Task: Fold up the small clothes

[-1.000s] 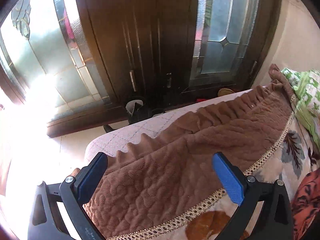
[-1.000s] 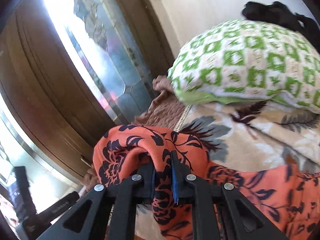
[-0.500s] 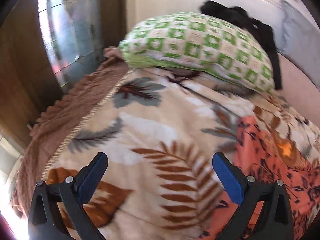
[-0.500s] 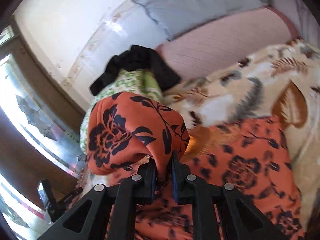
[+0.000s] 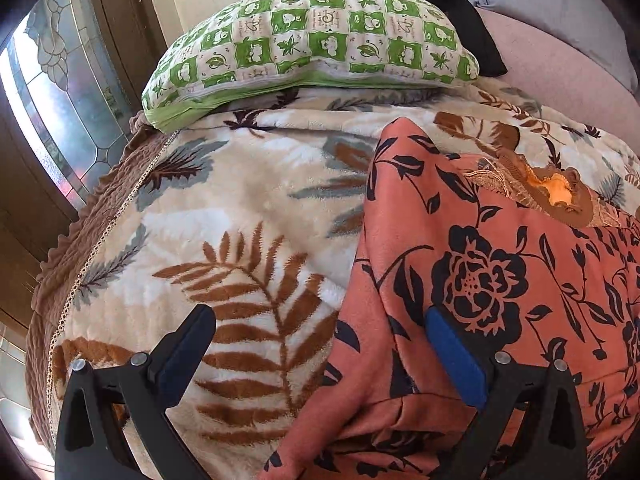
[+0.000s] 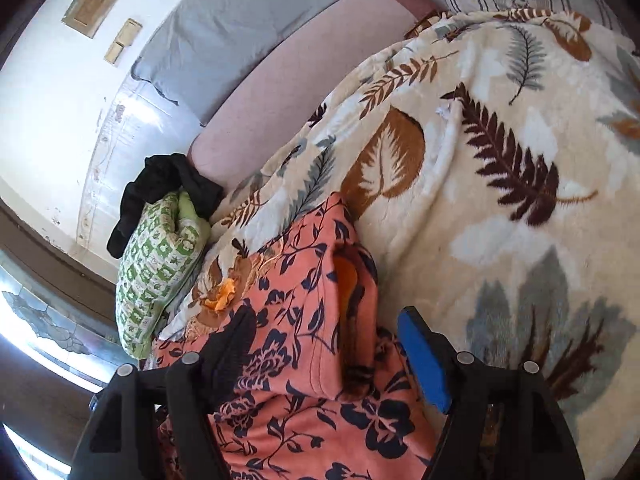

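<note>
Right wrist view: the right hand-held gripper [image 6: 320,356] is seen opening, jaws wide, with a raised fold of the orange floral garment [image 6: 320,300] lying loose between them, not pinched. The garment is spread on the leaf-print blanket [image 6: 500,220] of the bed, its long axis running ahead of this gripper. The left hand-held gripper [image 5: 320,352] is held wide over the garment's left edge [image 5: 360,280], nothing gripped; both are judged equally near

No text, label, brand or number can be read anywhere; the white squares of the green checked pillow [image 5: 316,44] carry faint printed marks, too small and blurred to make out
</note>
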